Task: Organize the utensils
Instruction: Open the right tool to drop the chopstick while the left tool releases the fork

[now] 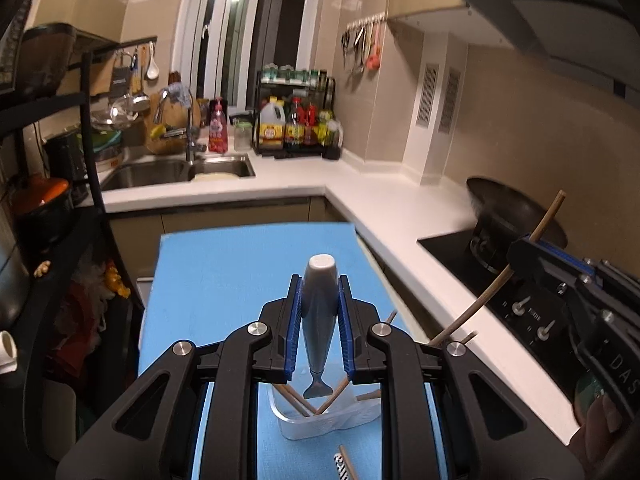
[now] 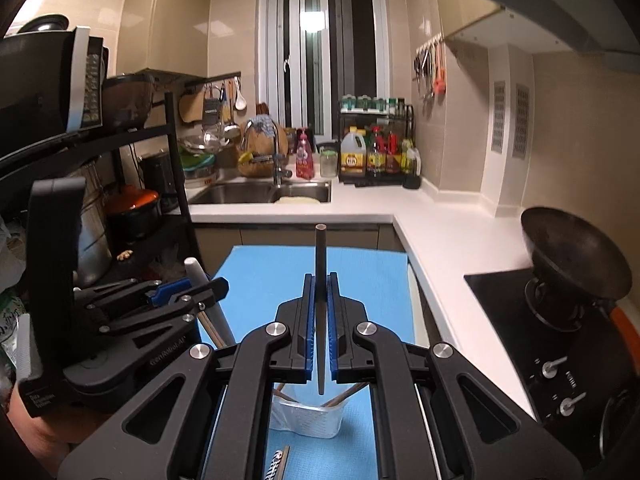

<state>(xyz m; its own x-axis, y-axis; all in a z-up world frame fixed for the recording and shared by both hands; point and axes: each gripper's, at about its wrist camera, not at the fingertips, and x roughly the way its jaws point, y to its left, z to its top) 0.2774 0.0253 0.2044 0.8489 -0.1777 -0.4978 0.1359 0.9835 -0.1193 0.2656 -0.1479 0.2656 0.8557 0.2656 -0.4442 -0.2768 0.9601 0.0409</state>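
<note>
Your left gripper [image 1: 319, 320] clamps a grey-handled utensil [image 1: 319, 300], your right gripper [image 2: 320, 326] a thin dark chopstick [image 2: 320, 300]. Both hang over the clear plastic holder [image 2: 306, 414]. Drop them off-centre and they may hit its crossed wooden chopsticks [image 1: 298, 400] and tip it.

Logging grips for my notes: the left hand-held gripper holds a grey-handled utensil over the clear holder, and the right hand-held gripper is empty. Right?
Not quite. The right hand-held gripper is not empty: its jaws are shut on a chopstick, seen in the right wrist view. The left hand-held gripper does hold the grey-handled utensil over the clear holder.
</note>
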